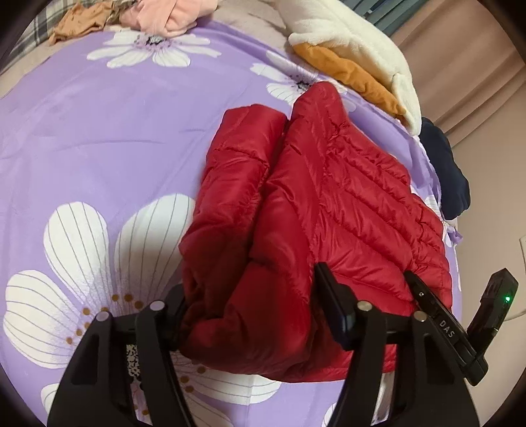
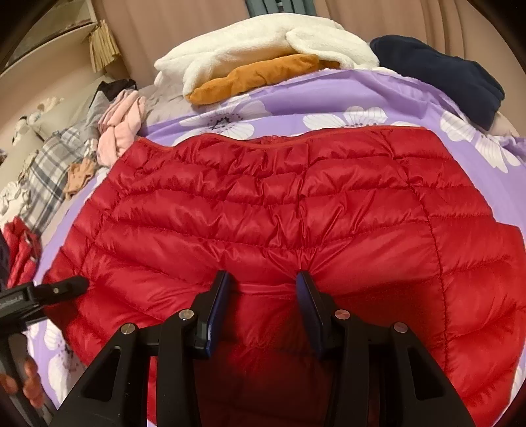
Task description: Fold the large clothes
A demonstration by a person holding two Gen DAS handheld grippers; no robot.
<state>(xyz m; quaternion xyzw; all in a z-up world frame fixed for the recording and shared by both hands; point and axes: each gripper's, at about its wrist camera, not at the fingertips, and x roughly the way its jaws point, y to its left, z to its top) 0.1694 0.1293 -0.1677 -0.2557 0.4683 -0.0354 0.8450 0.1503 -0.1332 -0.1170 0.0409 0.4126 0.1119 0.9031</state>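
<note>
A red quilted puffer jacket (image 1: pixel 328 203) lies on a purple bedspread with white flowers (image 1: pixel 98 131). In the left wrist view my left gripper (image 1: pixel 253 305) has its fingers wide apart with a thick bunch of the jacket's edge between them. In the right wrist view the jacket (image 2: pixel 263 203) fills the middle, and my right gripper (image 2: pixel 263 289) has jacket fabric bunched between its fingers near the near edge. My right gripper also shows at the right of the left wrist view (image 1: pixel 437 315). My left gripper shows at the left edge of the right wrist view (image 2: pixel 65 285).
A cream fleece garment (image 2: pixel 263 42) on an orange one (image 2: pixel 256 77) lies at the far side of the bed, a navy garment (image 2: pixel 443 75) beside it. Pink (image 2: pixel 121 128), plaid (image 2: pixel 56 170) and tan clothes (image 1: pixel 79 23) lie at the bed's other end. Curtains (image 2: pixel 180 23) hang behind.
</note>
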